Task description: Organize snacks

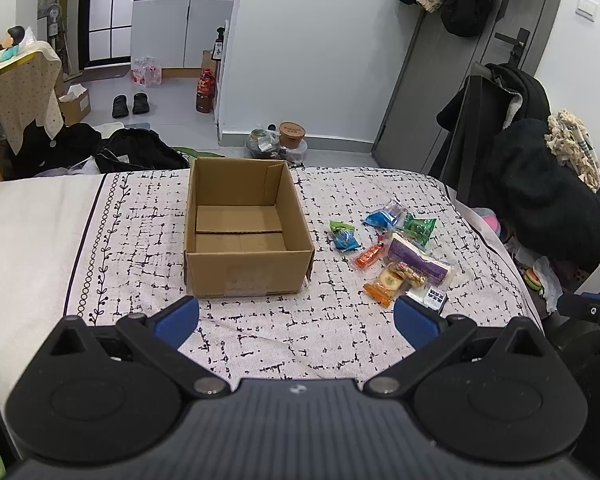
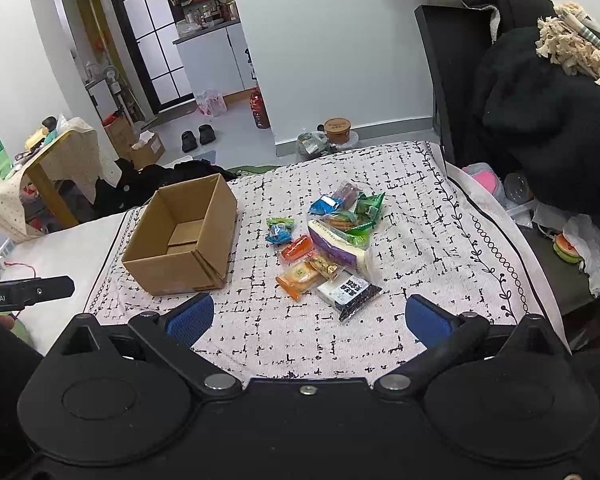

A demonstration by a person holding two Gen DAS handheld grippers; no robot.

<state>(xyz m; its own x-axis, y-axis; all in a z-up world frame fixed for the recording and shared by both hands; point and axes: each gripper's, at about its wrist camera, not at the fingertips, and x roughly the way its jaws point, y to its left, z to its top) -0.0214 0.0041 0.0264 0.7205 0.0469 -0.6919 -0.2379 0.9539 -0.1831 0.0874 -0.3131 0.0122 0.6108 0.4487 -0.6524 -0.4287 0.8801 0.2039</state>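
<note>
Cardboard, cloth and shiny wrappers on a bed

The box (image 1: 248, 232) is plain brown corrugated cardboard, matt, with a worn paper label on its near wall. It sits on a woven cloth cover (image 1: 140, 240), soft and matt, slightly wrinkled toward the near edge of the bed. The snack packets (image 2: 332, 248) are glossy plastic film, crinkled and catching light; the purple-and-white packet (image 2: 340, 246) looks clear and smooth. Both tongs, left tongs (image 1: 296, 322) and right tongs (image 2: 309, 318), are matt black plastic with textured blue pads (image 2: 190, 318) and bright metal rivets.
</note>
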